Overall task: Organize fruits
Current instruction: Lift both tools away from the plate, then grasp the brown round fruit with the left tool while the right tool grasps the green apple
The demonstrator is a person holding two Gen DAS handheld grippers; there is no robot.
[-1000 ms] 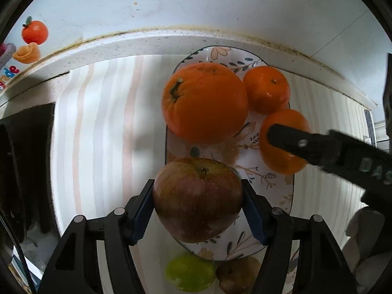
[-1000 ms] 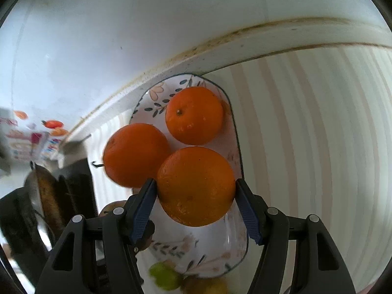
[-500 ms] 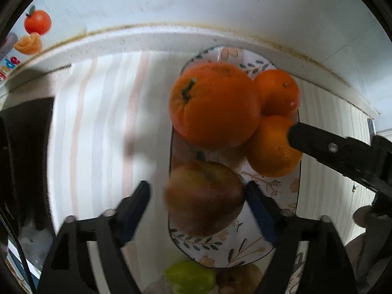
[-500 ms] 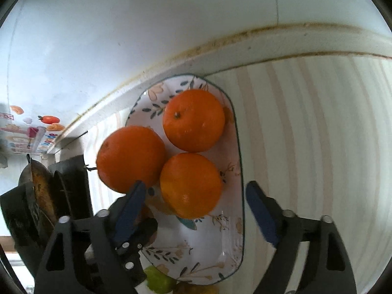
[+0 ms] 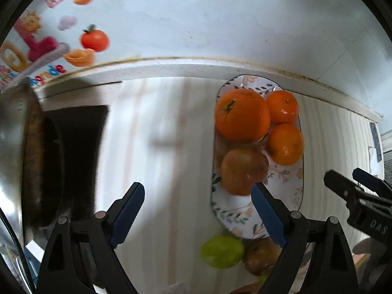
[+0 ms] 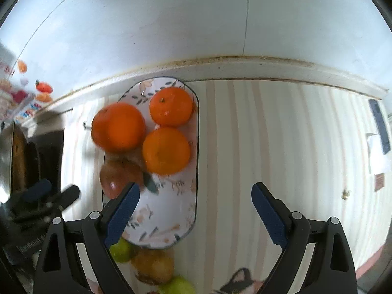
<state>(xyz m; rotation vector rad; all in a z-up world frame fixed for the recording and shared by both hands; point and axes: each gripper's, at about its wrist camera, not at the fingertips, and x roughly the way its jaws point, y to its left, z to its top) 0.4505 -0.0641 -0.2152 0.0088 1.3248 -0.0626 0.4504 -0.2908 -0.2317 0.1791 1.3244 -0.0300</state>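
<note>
An oval floral plate lies on the striped counter against the back wall. On it are a large orange, two smaller oranges, and a reddish apple. My left gripper is open and empty, drawn back to the left of the plate. My right gripper is open and empty over the plate's near right edge. A green fruit and a brown fruit lie off the plate's near end.
A metal pan sits on a black stove at the left. Stickers are on the white wall. A second green fruit lies near the bottom edge of the right wrist view. The other gripper shows at right.
Both grippers opened and let go: the apple and one orange now rest on the plate. Both grippers pulled back; the left one swung leftwards.
</note>
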